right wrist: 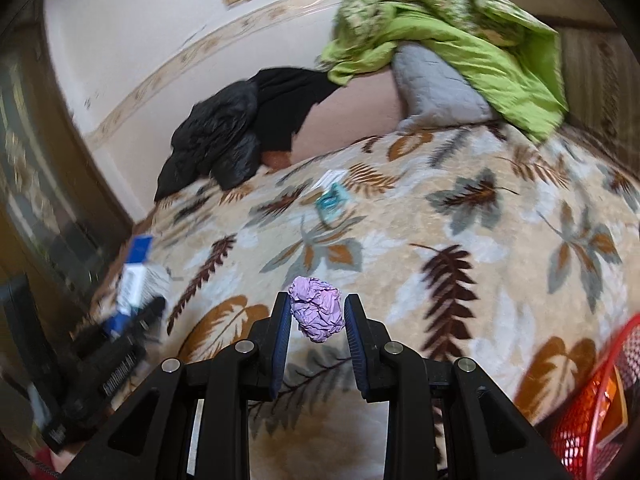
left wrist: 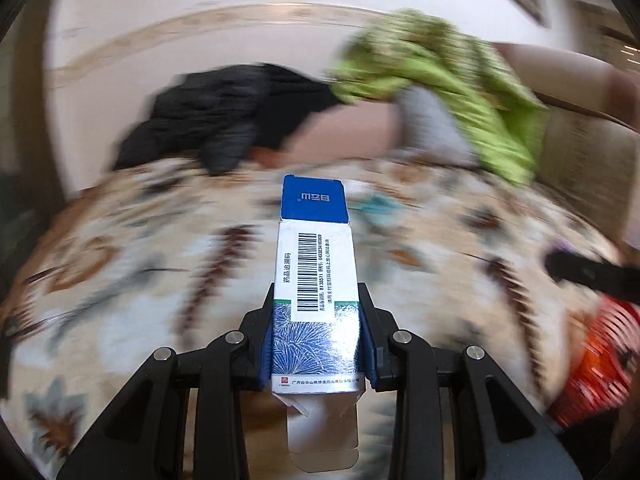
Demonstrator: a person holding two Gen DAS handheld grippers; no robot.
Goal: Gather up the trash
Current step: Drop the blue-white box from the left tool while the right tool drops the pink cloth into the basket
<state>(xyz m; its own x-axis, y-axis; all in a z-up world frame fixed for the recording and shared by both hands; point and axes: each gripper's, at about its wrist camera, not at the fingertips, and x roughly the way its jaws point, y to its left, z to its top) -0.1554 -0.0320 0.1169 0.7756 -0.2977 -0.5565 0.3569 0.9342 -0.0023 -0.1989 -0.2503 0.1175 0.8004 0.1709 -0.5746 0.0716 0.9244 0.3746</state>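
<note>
The box [left wrist: 316,284] is blue and white with a black barcode. The paper ball [right wrist: 317,309] is lilac; the basket [right wrist: 592,412] red. The blanket [right wrist: 400,248] is cream with brown and grey leaves.

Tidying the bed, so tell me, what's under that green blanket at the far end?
A grey quilted pillow pokes out from under the green blanket, standing on the leaf-patterned bedspread. Whatever else the blanket covers is hidden.

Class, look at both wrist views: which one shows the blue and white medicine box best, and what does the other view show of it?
The left wrist view: the medicine box fills the centre, sharp, barcode readable, clamped in the left gripper. The right wrist view shows it only small and blurred at the left edge, above the leaf-print blanket.
</note>
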